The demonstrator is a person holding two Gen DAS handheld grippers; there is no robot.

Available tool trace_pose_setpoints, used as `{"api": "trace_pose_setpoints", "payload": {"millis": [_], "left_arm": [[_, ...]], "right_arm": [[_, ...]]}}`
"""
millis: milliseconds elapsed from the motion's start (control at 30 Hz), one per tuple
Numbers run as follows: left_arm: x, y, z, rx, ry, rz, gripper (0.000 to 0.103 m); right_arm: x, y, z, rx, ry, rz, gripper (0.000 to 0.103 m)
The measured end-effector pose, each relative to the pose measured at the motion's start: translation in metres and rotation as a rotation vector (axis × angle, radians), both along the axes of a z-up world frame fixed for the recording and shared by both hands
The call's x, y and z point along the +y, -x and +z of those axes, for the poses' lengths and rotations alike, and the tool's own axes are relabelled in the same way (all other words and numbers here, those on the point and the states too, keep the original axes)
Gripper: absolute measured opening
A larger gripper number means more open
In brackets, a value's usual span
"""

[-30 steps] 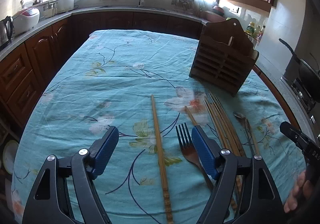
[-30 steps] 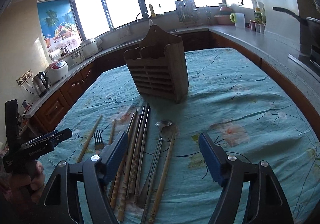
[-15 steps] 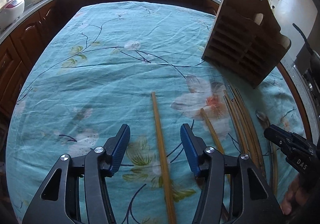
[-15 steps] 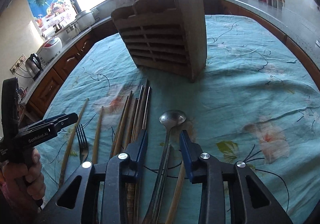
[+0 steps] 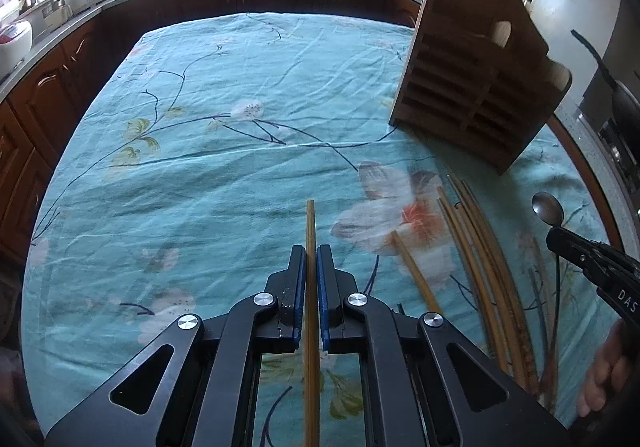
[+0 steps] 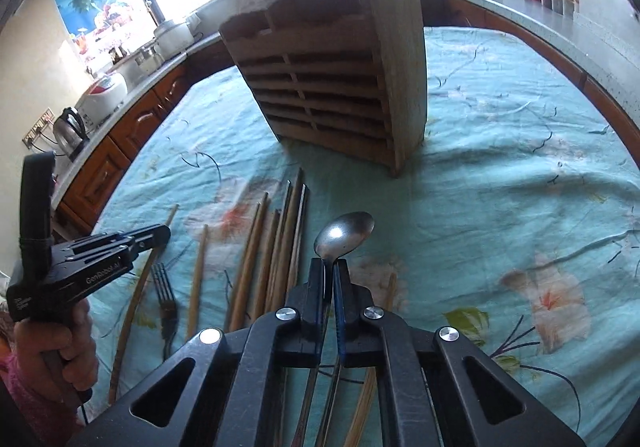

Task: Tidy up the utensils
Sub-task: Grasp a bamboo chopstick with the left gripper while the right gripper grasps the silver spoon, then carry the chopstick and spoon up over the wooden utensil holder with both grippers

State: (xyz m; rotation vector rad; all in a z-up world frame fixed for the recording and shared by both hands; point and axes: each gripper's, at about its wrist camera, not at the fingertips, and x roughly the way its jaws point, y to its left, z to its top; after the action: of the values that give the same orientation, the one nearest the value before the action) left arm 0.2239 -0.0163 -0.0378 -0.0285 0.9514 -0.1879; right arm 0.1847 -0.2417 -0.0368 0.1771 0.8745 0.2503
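Both grippers tilt steeply down toward the desk (image 5: 240,175). The left gripper (image 5: 311,259) has its fingers clenched on a single bamboo chopstick (image 5: 310,223) lying on the teal cloth. The right gripper (image 6: 329,271) has its fingers clenched on the neck of a metal spoon (image 6: 344,233), beside the loose chopsticks (image 6: 276,247) and a fork (image 6: 165,291), with the wooden holder (image 6: 340,79) standing beyond them.

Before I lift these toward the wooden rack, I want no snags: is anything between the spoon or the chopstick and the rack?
Nothing visible blocks either. Bare tablecloth lies between the spoon in the right gripper and the rack. The left gripper holds the chopstick, with bare cloth ahead.
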Motion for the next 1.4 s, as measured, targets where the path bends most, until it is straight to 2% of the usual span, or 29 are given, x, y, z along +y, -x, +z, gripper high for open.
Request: {"api": "trace_pose_setpoints", "payload": {"millis": [300,633,933,1233,1400], "left_arm": [[0.014,0.03,0.063,-0.125,0.131,-0.002,0.005],[0.023,0.048,0.131,-0.272,0.208,-0.017,0.005],[0.025,0.045,0.157,-0.347,0.238,-0.003,0.005],[0.02,0.025,0.182,-0.401,0.304,0.002,0.005],[0.013,0.009,0.21,-0.465,0.343,0.003,0.005]], "right_arm": [[-0.013,0.018,0.044,-0.109,-0.045,-0.026,0.003],[-0.024,0.029,0.086,-0.211,-0.058,-0.043,0.002],[-0.027,0.026,0.11,-0.275,-0.05,-0.048,0.002],[-0.036,0.017,0.134,-0.348,-0.046,-0.084,0.002],[-0.042,0.003,0.152,-0.417,-0.029,-0.115,0.002]]}}
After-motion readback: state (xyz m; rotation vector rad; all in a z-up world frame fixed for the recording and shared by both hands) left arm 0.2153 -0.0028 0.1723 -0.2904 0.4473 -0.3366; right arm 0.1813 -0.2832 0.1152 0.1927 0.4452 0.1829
